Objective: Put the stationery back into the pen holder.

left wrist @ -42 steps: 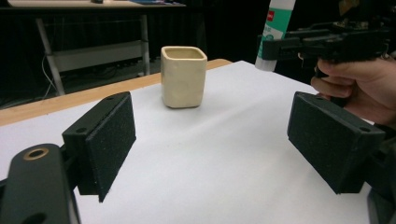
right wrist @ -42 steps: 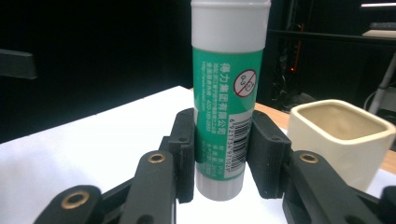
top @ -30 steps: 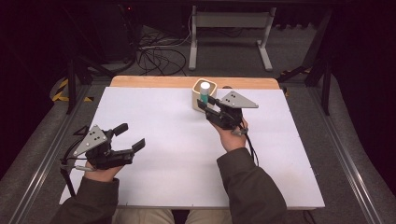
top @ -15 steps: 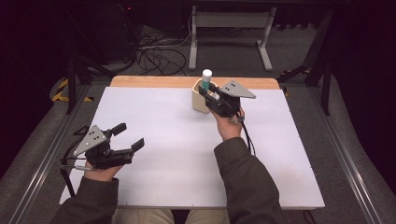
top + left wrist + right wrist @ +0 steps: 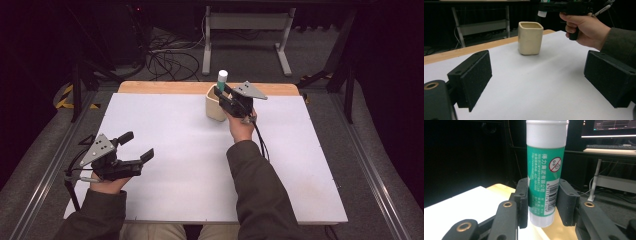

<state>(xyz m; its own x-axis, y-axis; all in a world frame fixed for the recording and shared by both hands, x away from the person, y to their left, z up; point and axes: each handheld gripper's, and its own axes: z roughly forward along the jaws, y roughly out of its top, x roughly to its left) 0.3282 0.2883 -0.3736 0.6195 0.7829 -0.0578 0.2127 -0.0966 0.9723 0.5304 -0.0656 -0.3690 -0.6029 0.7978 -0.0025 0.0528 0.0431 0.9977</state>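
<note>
Black claws (image 5: 131, 147) — olive sleeves (image 5: 257, 192)

In the right gripper view the glue stick (image 5: 546, 175) ran off the top edge at its white cap, and both jaws covered the sides of its lower label, whose small print was too fine to read. In the left gripper view the top edge cut off the right gripper (image 5: 564, 7) and most of the stick, and the far side of the cream cup (image 5: 530, 38) and its inside were hidden. In the high view the right gripper hid the cup's (image 5: 215, 106) right side and the stick's lower end.
</note>
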